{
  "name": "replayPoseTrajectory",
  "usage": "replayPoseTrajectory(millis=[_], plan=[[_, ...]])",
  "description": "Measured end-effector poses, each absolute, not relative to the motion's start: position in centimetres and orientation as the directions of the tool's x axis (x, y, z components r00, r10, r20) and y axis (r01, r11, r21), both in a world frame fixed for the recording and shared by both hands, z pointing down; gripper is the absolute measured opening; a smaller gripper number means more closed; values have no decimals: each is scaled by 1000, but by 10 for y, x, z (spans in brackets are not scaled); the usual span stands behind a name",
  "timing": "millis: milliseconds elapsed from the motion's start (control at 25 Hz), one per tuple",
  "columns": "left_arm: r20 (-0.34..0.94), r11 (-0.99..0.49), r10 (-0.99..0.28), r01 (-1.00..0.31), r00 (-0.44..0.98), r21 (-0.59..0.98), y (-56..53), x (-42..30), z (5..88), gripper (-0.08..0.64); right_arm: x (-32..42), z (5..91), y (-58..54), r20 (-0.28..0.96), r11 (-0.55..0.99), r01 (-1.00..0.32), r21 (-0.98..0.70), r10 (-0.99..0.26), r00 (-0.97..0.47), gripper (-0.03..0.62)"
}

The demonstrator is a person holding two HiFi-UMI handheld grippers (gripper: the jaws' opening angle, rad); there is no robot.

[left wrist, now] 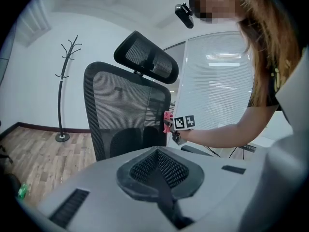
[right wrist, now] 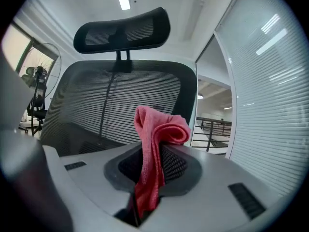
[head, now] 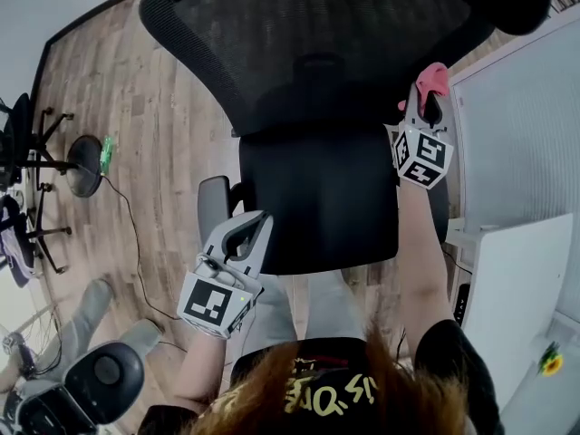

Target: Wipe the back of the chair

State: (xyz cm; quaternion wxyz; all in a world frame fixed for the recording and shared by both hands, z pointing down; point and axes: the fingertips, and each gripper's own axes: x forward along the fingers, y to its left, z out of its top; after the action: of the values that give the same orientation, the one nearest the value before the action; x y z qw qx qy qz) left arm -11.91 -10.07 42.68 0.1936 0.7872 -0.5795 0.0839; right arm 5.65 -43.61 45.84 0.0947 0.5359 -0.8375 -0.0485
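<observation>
- Wood-plank flooring (head: 136,98) is spreading out left of a black mesh office chair back (head: 308,34) in the head view.
- At that backrest's right edge, the right gripper (head: 424,107) is clamping a folded pink cloth (right wrist: 153,144).
- Nearer, the left gripper (left wrist: 157,153) is hovering beside the black seat (head: 317,198), its jaws pressed together and empty.
- Only the left gripper view is showing a black coat stand (left wrist: 65,81) at far left.

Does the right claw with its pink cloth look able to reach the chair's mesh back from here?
Probably yes: the right claw, shut on the pink cloth, faces the mesh back with nothing between them.
</observation>
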Motion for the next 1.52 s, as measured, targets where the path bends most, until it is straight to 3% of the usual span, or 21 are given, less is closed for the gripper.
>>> replayPoseTrajectory(millis=[1520], plan=[[336,-205,-901,-952,274,227,-67,-192,427,-6,-145,464,-331,105,674,-723,149,-738,-667,61]])
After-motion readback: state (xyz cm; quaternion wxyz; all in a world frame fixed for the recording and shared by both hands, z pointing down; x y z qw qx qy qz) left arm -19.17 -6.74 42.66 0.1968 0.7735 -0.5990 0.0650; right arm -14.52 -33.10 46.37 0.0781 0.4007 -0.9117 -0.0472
